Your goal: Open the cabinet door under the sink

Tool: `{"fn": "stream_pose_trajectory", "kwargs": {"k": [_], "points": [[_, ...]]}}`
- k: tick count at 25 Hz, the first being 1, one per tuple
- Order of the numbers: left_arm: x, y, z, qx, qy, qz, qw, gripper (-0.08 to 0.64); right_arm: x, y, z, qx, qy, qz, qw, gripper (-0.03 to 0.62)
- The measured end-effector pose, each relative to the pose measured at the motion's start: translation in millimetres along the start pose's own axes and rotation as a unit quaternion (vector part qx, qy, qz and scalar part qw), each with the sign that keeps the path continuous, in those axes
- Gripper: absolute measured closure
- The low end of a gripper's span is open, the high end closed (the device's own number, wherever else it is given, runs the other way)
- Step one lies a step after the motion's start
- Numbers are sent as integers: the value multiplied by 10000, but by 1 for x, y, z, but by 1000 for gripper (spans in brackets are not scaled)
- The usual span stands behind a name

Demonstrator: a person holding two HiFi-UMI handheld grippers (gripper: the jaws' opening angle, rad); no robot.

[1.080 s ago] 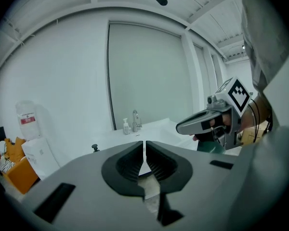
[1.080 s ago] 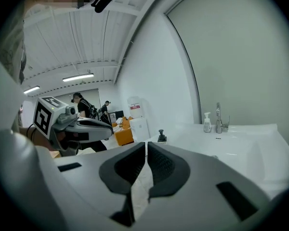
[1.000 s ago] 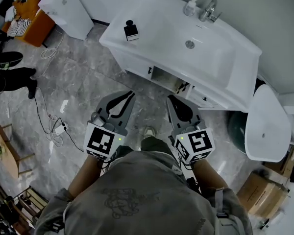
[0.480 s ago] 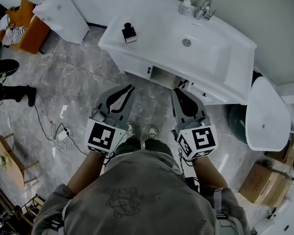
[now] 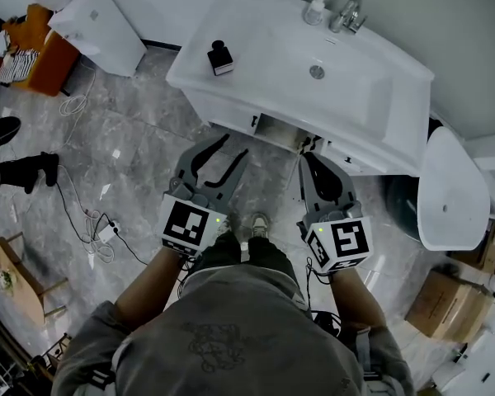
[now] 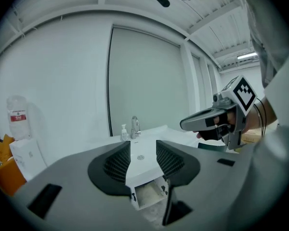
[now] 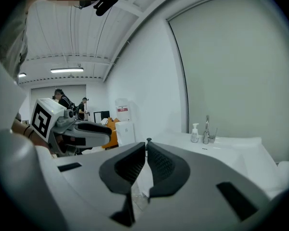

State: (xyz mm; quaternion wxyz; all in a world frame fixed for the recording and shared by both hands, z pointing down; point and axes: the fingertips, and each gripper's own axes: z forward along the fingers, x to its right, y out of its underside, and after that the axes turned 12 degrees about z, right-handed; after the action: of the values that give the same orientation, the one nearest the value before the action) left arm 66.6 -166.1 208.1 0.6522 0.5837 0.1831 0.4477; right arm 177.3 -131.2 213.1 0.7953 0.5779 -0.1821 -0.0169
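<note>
The grey marbled floor point(image 5: 132, 139) fills most of the head view, and the person stands on it a step back from the furniture. Against the far wall is the long white vanity top point(image 5: 256, 44) with a moulded basin. A white rounded fixture point(image 5: 450, 192), probably a toilet, is just past its right end.

Under the basin, the white cabinet front shows a dark open compartment point(image 5: 274, 130). The narrow white cabinet door with a black handle point(image 5: 309, 146) appears to stand swung out at the compartment's right edge, seen edge-on. From this I judge the door is already open, or very nearly.

Both tools are held low and aimed at that front, well apart from it, presumably to keep the compartment in sight.

- **Left gripper** point(image 5: 236, 143): its jaws have just been opening and now stand wide. Nothing is between them; the basin and compartment show through the gap.
- **Right gripper** point(image 5: 306, 157): its jaws are drawn together at the tips and empty, so it looks idle.

On the vanity top, a small black square bottle point(image 5: 220, 56) sits near the front left corner. A chrome tap point(image 5: 349, 15) and a white pump bottle point(image 5: 318, 9) stand at the back edge behind the basin.
</note>
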Motion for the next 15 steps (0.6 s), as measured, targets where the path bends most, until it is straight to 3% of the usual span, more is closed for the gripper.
{"fn": "stream_pose_trajectory", "kwargs": {"k": [4, 7, 15], "points": [[-6, 7, 14, 106, -105, -87, 9999, 396, 5, 6, 11, -90, -49, -277, 9996, 558], [-8, 14, 27, 155, -224, 161, 9995, 388, 10, 17, 19, -260, -67, -481, 9985, 558], [-9, 66, 82, 175, -335, 203, 9991, 380, 33, 59, 58, -345, 80, -452, 9984, 558]]}}
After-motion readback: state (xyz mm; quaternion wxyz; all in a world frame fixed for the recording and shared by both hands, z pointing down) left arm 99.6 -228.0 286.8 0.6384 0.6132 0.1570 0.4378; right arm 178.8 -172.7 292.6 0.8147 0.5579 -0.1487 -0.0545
